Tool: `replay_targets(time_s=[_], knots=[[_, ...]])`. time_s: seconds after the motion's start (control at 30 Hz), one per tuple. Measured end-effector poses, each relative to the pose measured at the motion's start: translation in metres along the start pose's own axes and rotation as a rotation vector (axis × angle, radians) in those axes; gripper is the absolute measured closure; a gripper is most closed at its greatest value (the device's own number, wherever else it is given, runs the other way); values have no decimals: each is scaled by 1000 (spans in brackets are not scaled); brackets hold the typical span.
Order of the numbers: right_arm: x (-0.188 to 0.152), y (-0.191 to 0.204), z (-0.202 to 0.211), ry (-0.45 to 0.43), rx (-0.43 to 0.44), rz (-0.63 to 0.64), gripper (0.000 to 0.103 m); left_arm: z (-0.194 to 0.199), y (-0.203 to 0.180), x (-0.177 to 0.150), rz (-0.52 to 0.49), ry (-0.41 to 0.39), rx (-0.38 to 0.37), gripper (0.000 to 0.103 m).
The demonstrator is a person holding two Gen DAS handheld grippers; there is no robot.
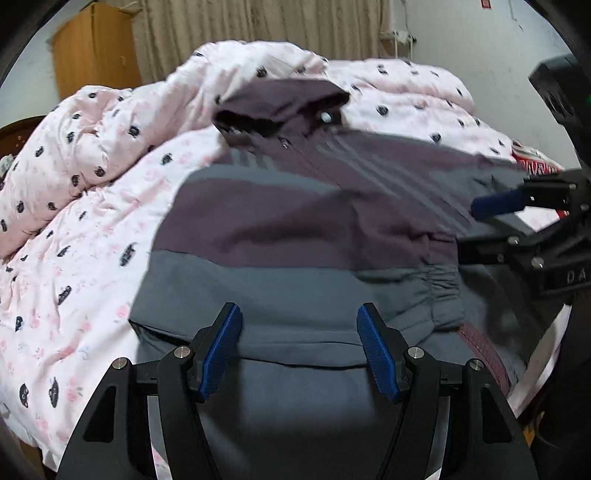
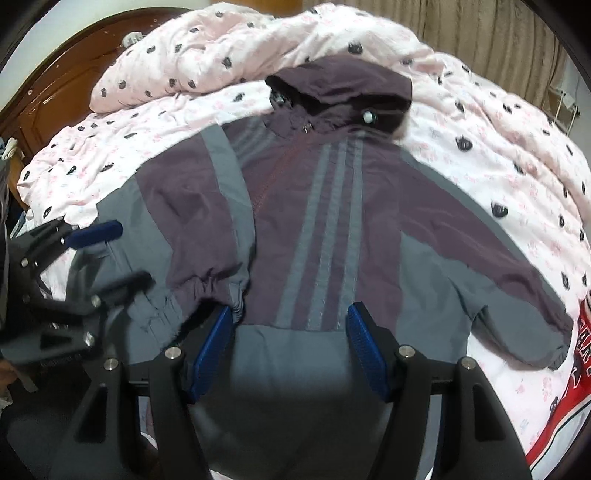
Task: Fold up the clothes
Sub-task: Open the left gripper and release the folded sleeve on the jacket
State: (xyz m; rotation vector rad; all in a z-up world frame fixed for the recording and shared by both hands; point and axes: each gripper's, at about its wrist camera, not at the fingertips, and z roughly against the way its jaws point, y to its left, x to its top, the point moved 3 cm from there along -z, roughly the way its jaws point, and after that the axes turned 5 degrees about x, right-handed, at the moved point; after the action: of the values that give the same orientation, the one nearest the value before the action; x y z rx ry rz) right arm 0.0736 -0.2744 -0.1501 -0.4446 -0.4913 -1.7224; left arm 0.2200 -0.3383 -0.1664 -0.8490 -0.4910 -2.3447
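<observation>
A purple and grey hooded jacket with three grey stripes lies spread on the bed, hood toward the far side. One sleeve is folded in across its body; the other sleeve stretches out right. My right gripper stands open over the grey hem, with nothing between its pads. My left gripper also stands open above the jacket near its grey lower edge. In the right wrist view the left gripper hovers open by the folded sleeve's cuff. The right gripper shows open at the left wrist view's right edge.
A pink duvet with dark cat prints covers the bed and is heaped at the far side. A red printed garment lies right of the jacket. A wooden headboard, a wooden cabinet and curtains stand beyond the bed.
</observation>
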Motion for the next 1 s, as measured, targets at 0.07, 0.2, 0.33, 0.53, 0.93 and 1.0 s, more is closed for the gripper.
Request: replay_targets(time_s=[0.07, 0.2, 0.33, 0.53, 0.93, 1.0], knots=[[-2, -3, -2, 8, -14, -2, 36, 2, 0, -1, 14, 4, -35, 42], [-4, -7, -5, 9, -50, -2, 33, -1, 4, -2, 25, 25, -68, 42], [-3, -11, -4, 8, -83, -8, 32, 0, 3, -3, 17, 24, -67, 42], [12, -3, 34, -133, -20, -10, 32, -1, 5, -2, 16, 22, -64, 42], [4, 19, -10, -23, -21, 56, 24, -2, 7, -4, 25, 23, -71, 42], [-1, 13, -10, -26, -15, 51, 19, -2, 7, -4, 27, 23, -72, 42]])
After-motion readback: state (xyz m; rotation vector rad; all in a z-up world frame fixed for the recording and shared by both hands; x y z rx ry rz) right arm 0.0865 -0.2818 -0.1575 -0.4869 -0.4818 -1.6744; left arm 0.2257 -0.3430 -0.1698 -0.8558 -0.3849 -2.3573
